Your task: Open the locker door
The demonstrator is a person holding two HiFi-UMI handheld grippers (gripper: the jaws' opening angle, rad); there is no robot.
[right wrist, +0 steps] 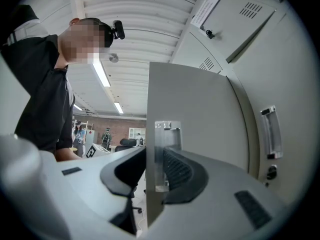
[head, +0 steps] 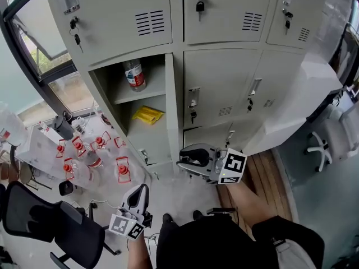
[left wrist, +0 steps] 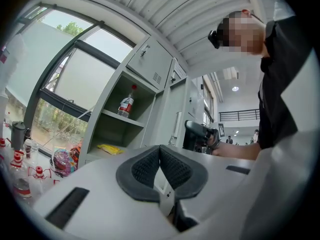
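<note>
The grey locker bank [head: 224, 94] has one compartment standing open, with a water bottle [head: 134, 74] on its shelf and a yellow packet [head: 148, 115] below. Its door [head: 173, 111] is swung out toward me and shows edge-on. My right gripper [head: 188, 160] is shut on that door's free edge near the bottom. In the right gripper view the door [right wrist: 200, 114] and its metal latch plate [right wrist: 162, 154] sit between the two pads of the right gripper [right wrist: 155, 156]. My left gripper [head: 141, 190] hangs low at the left, shut with nothing in it [left wrist: 160, 151].
Several clear bottles with red caps [head: 84, 161] stand by the window at the left. A black office chair [head: 50, 223] is at the lower left and a white chair [head: 322, 144] at the right. Neighbouring locker doors are closed, some with keys hanging.
</note>
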